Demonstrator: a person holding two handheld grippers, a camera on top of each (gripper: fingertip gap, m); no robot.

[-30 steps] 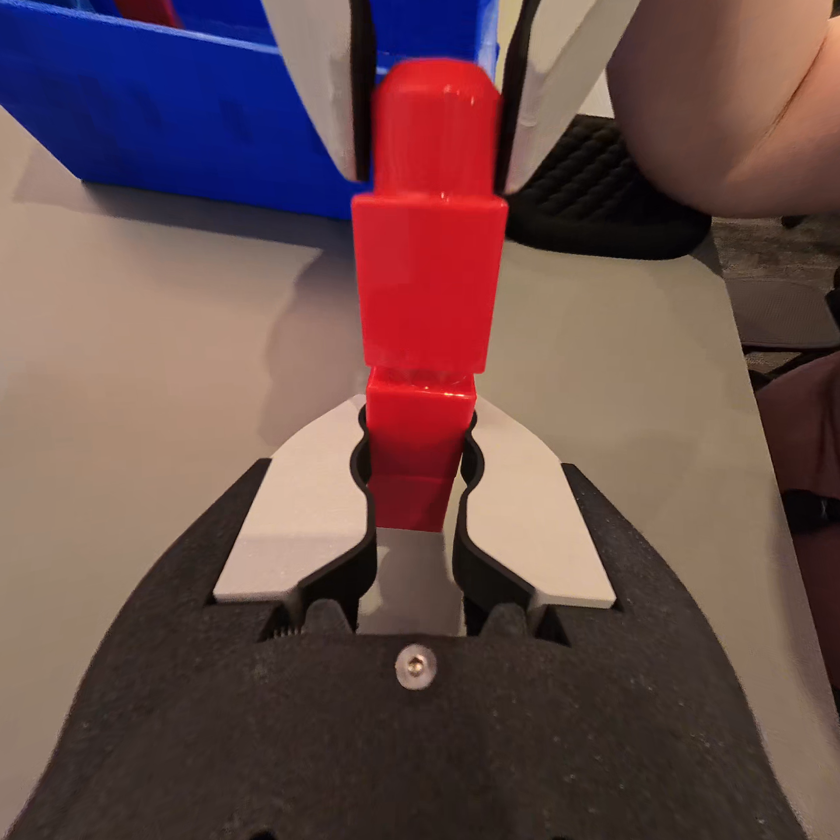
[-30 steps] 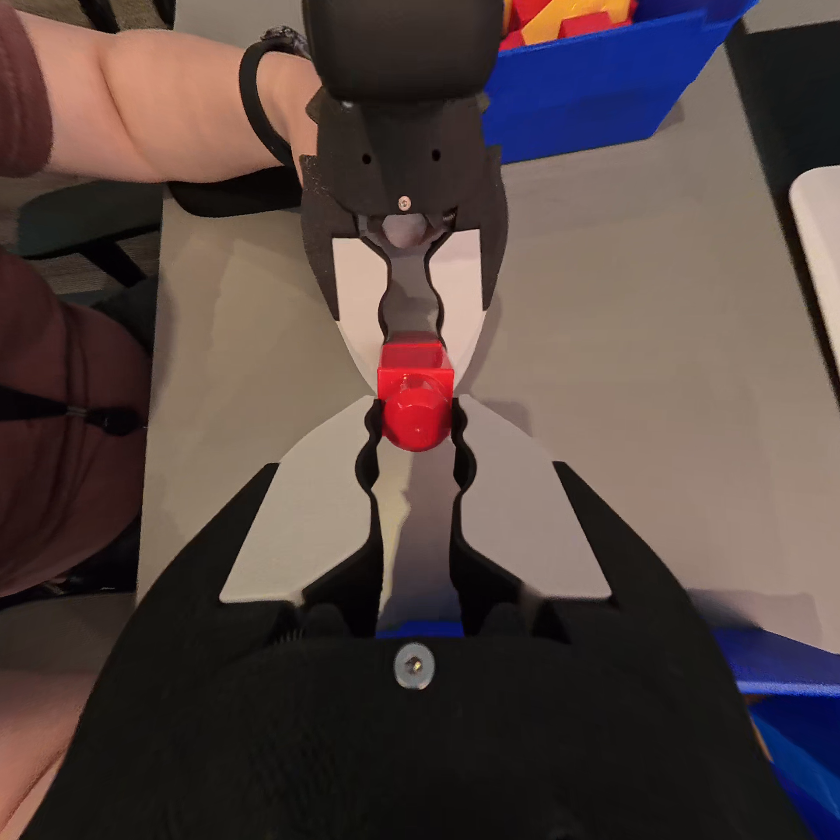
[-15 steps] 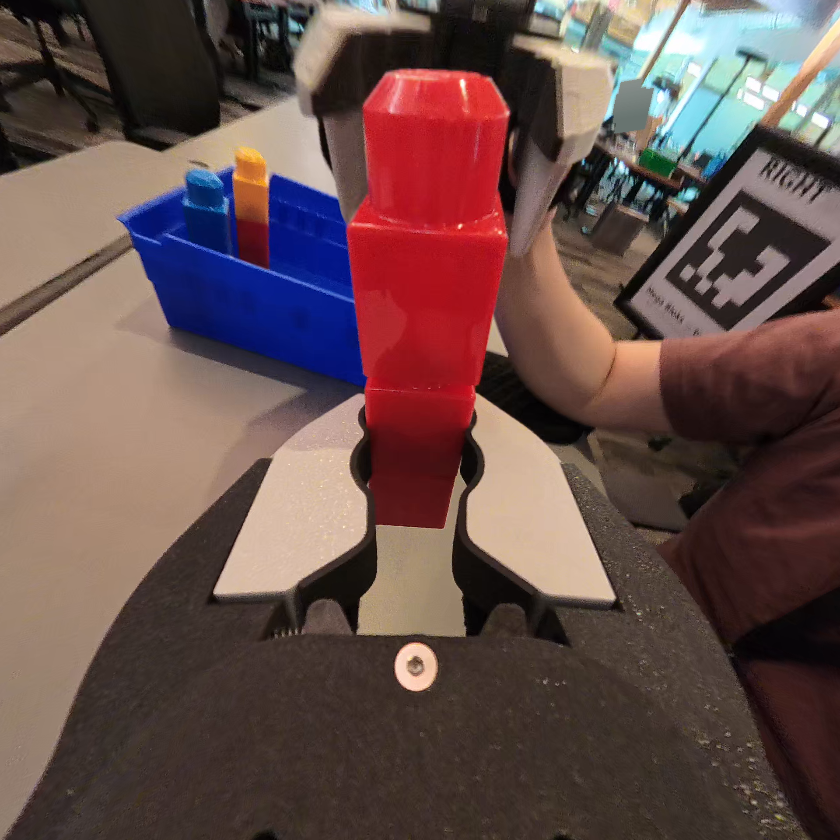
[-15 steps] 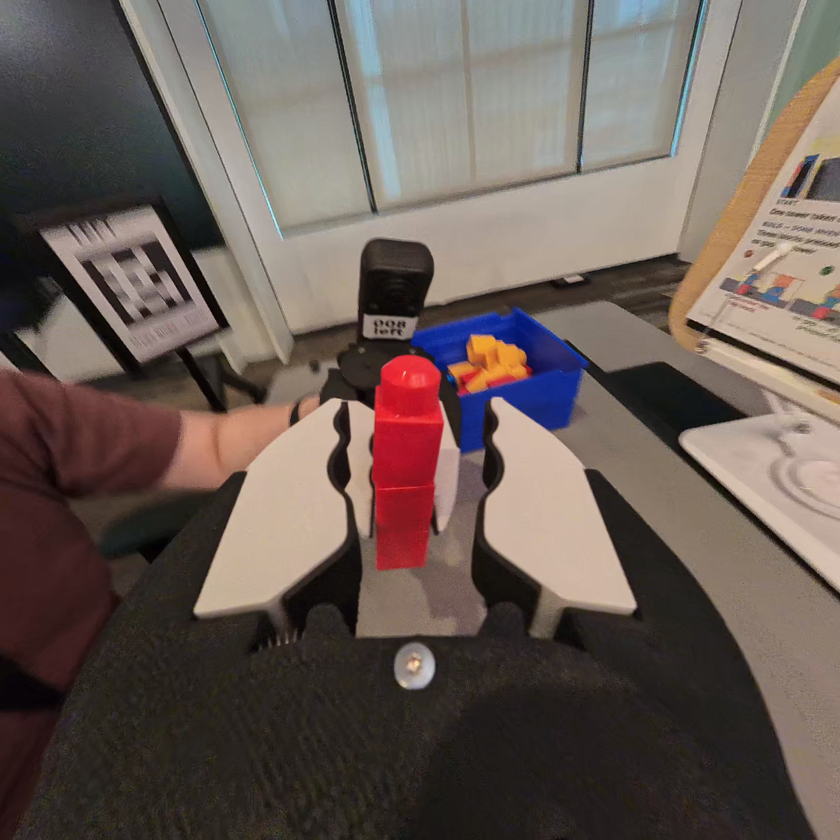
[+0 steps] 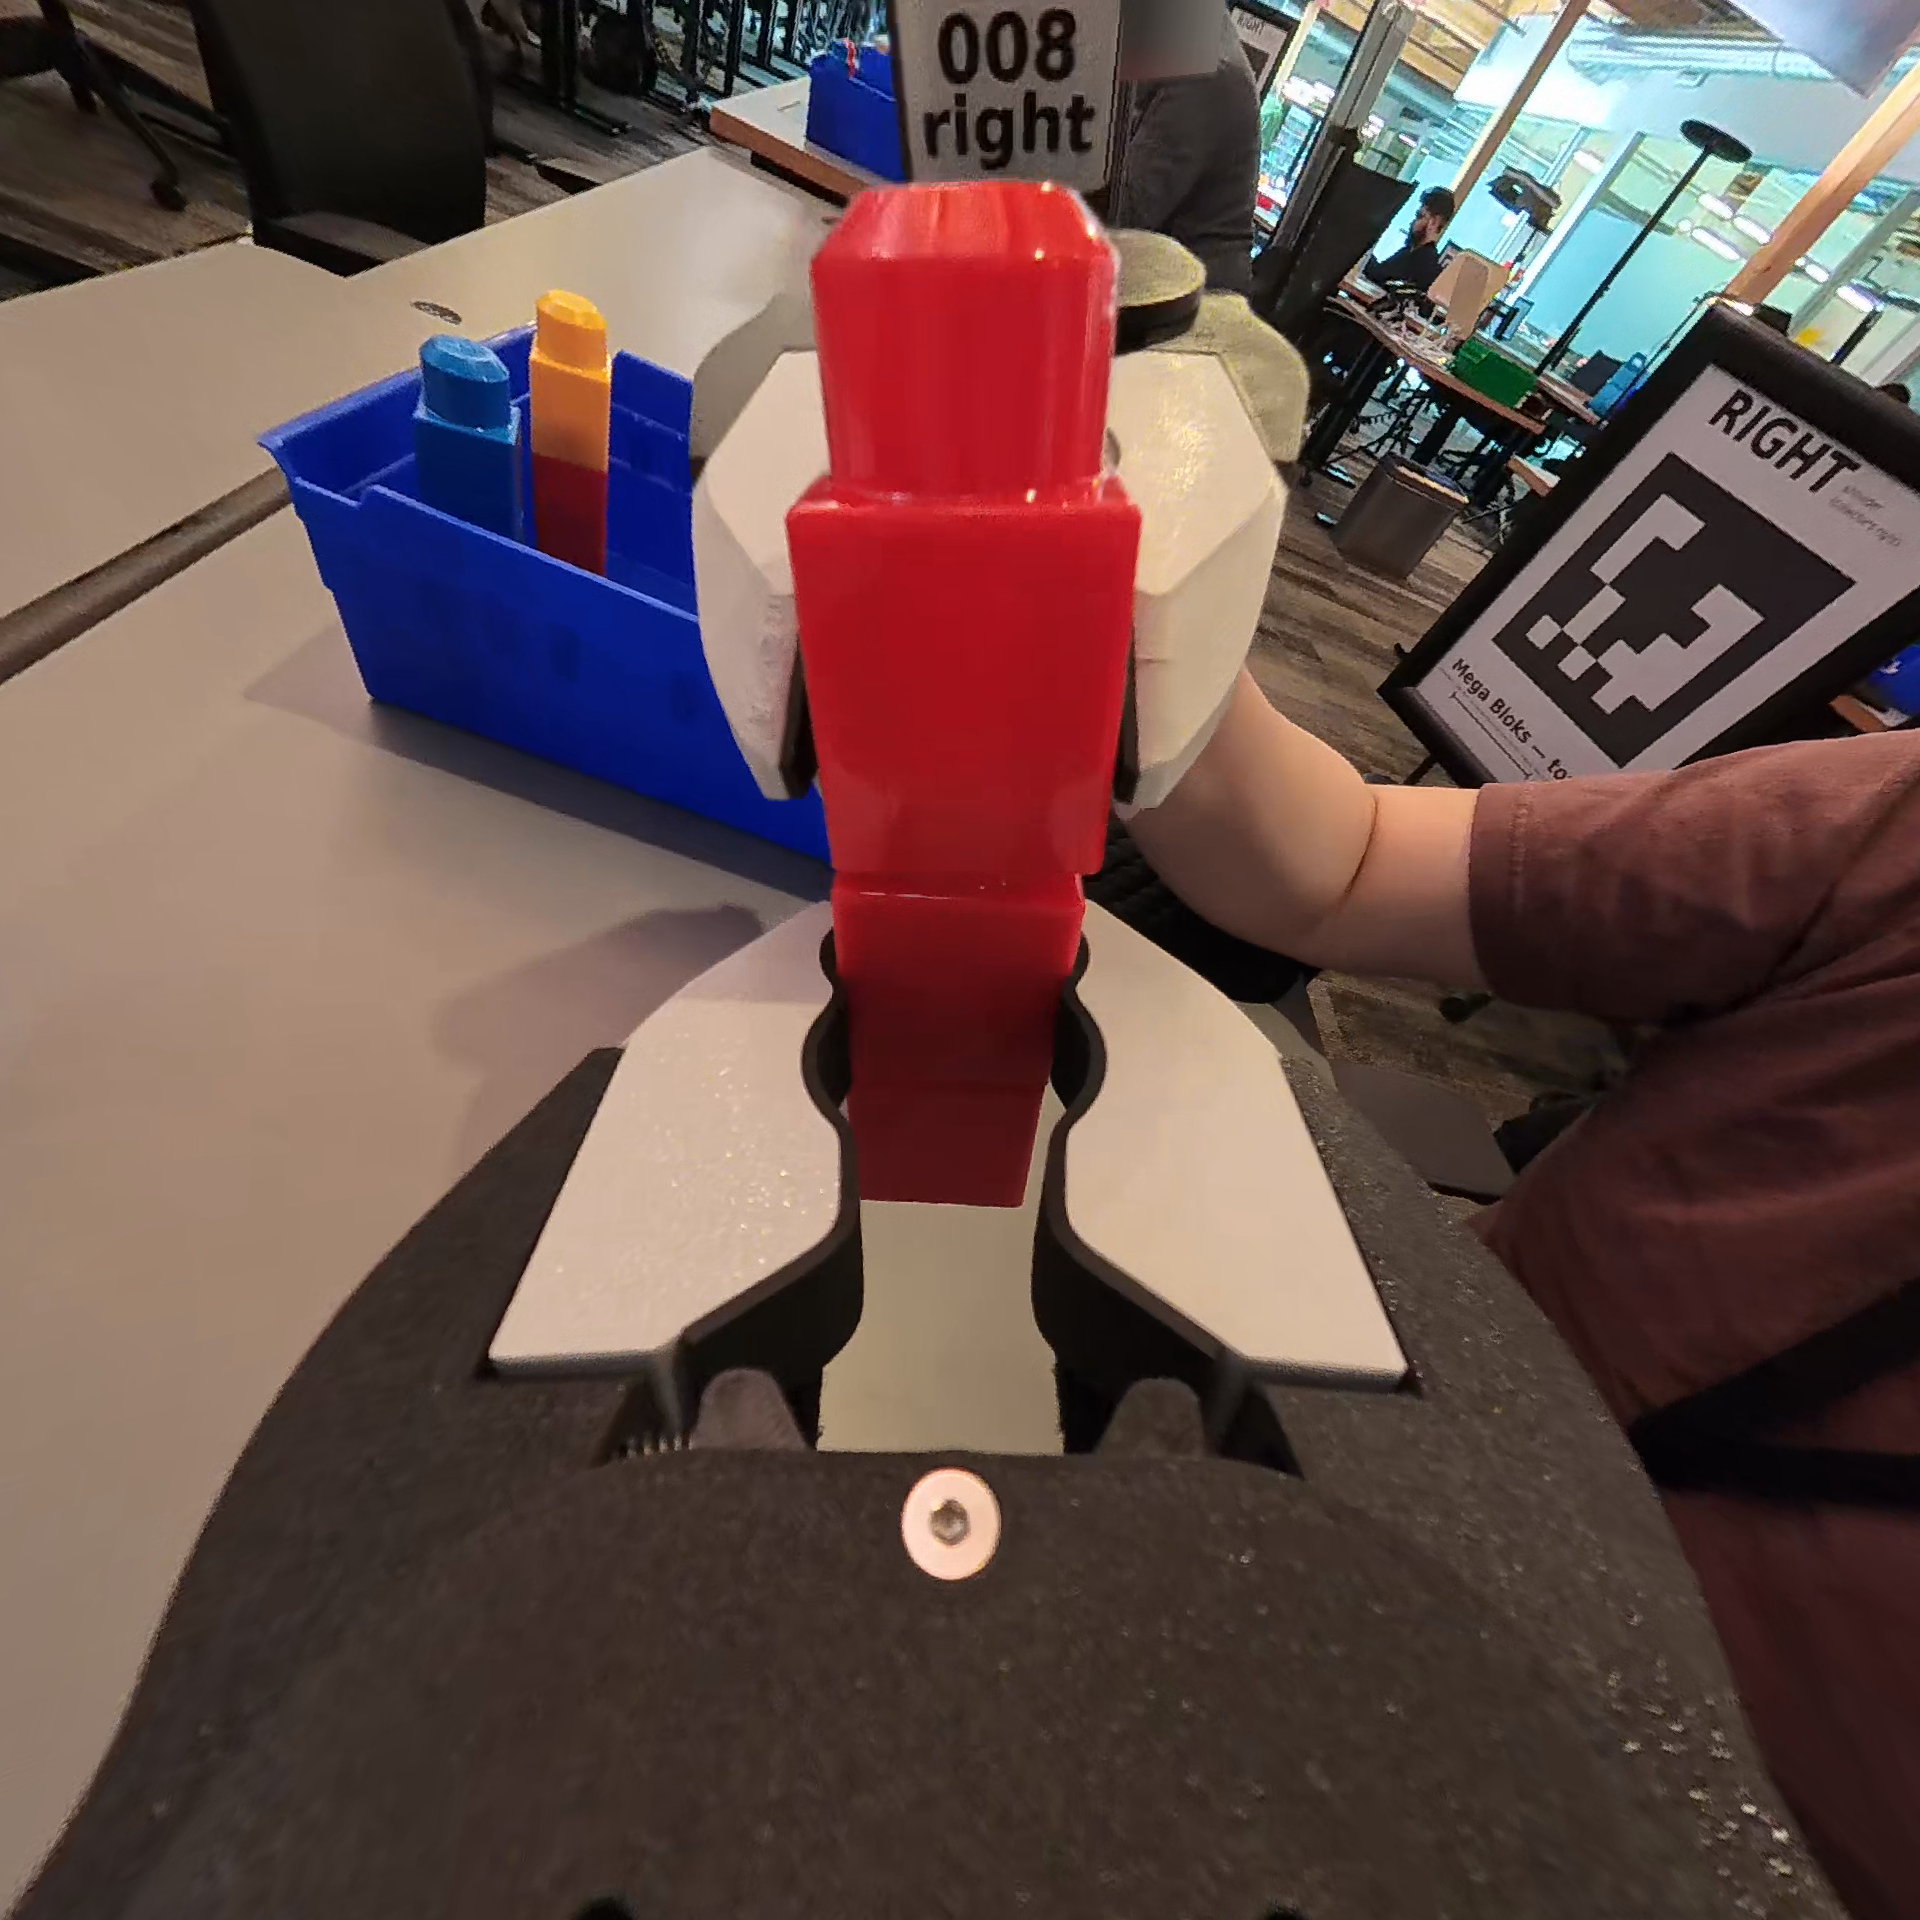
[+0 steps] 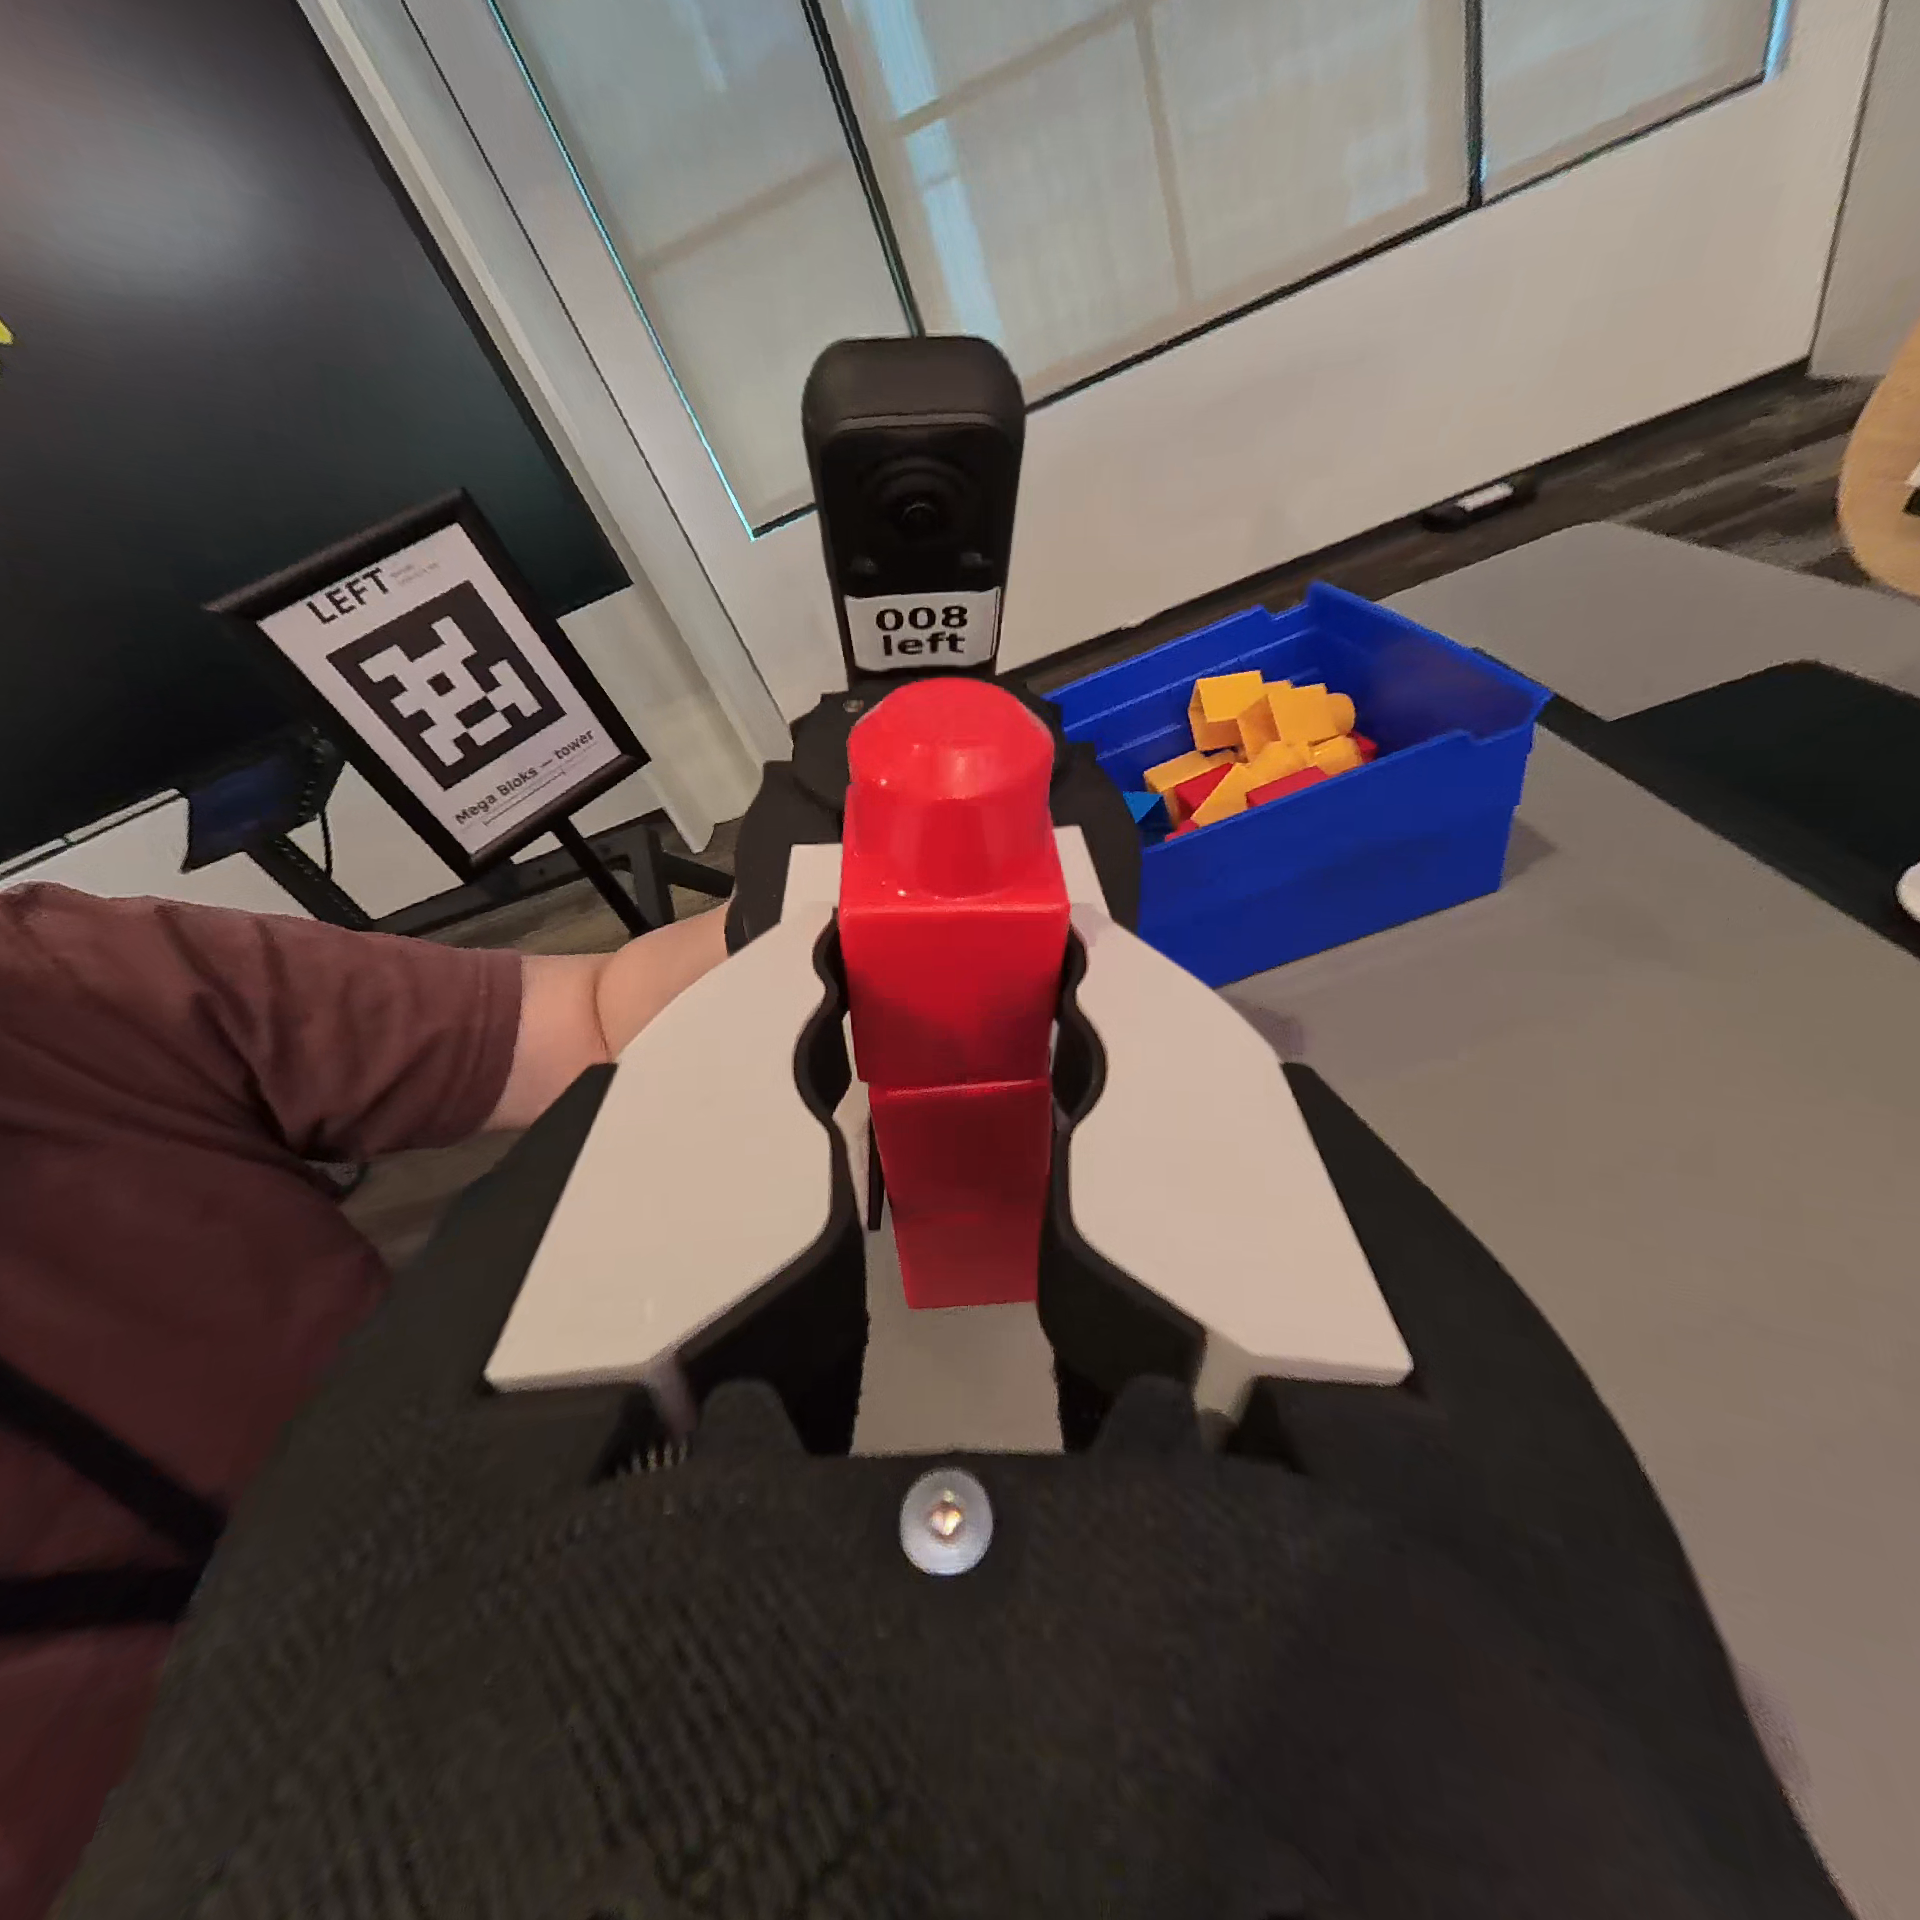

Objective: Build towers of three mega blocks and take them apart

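Between your two tools stands an upright tower of three glossy red plastic blocks (image 5: 961,727), its rounded stud on top; your left tool (image 5: 951,997) is narrowed onto the middle block, its black-edged grey fingers (image 5: 727,1122) pressed against both sides; your right tool (image 6: 951,997) is clamped on the top block from the opposite side, pads against its flanks, and in the left wrist view its pale fingers (image 5: 1195,582) flank that same block; the tower's base appears to rest on the grey tabletop (image 5: 260,987). Left of the tower in the left view sits a blue plastic bin (image 5: 499,644) holding a blue stack (image 5: 468,436) and a yellow-over-red stack (image 5: 569,436); in the right view a second blue bin (image 6: 1351,862) holds loose yellow and red blocks (image 6: 1257,748). Each tool carries a white printed label on its camera (image 6: 920,629); a framed sign with a black-and-white square code and printed text stands on each side (image 5: 1683,582); I leave the wording unread. Your arm in a maroon sleeve (image 5: 1714,935) reaches in from the right.
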